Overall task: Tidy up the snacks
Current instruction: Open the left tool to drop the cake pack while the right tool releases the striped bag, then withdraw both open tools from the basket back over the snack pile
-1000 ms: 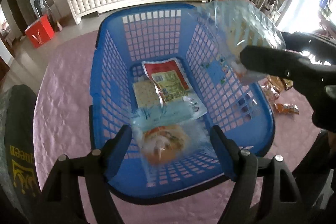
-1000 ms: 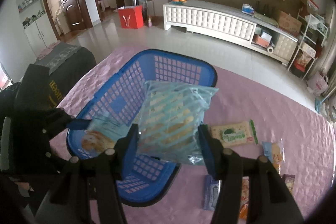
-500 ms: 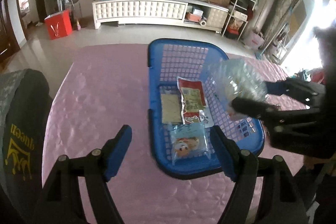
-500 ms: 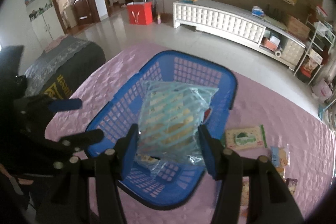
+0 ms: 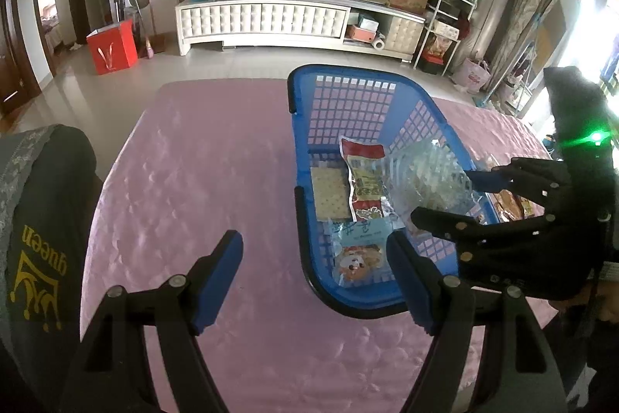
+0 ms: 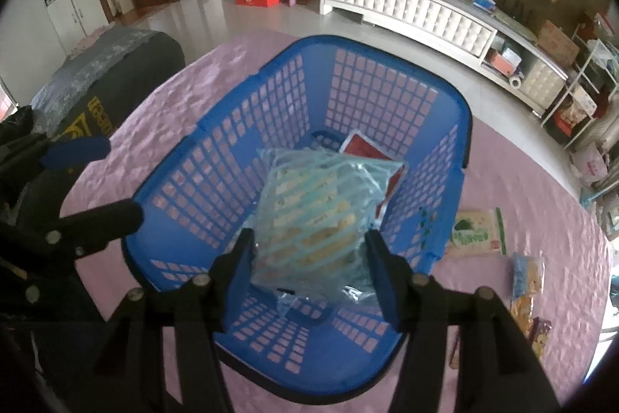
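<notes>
A blue plastic basket point(image 5: 301, 126) point(image 6: 216, 157) stands on the pink tablecloth. It holds a red snack pack point(image 5: 363, 177), a cracker pack point(image 5: 329, 192) and a cartoon snack bag point(image 5: 358, 256). My right gripper point(image 6: 309, 266) is shut on a clear striped biscuit bag point(image 6: 321, 211) and holds it inside the basket; it also shows in the left wrist view point(image 5: 429, 184). My left gripper point(image 5: 315, 277) is open and empty, over the cloth at the basket's near-left corner.
Loose snacks lie on the cloth right of the basket: a green-white pack point(image 6: 477, 233) and several small packets point(image 6: 526, 273). A dark chair back point(image 5: 35, 219) stands at the left. A white TV cabinet point(image 5: 263, 20) is across the floor.
My left gripper has let go of the cartoon snack bag into the basket and drawn back to the left. My right gripper has lowered the biscuit bag into the basket.
</notes>
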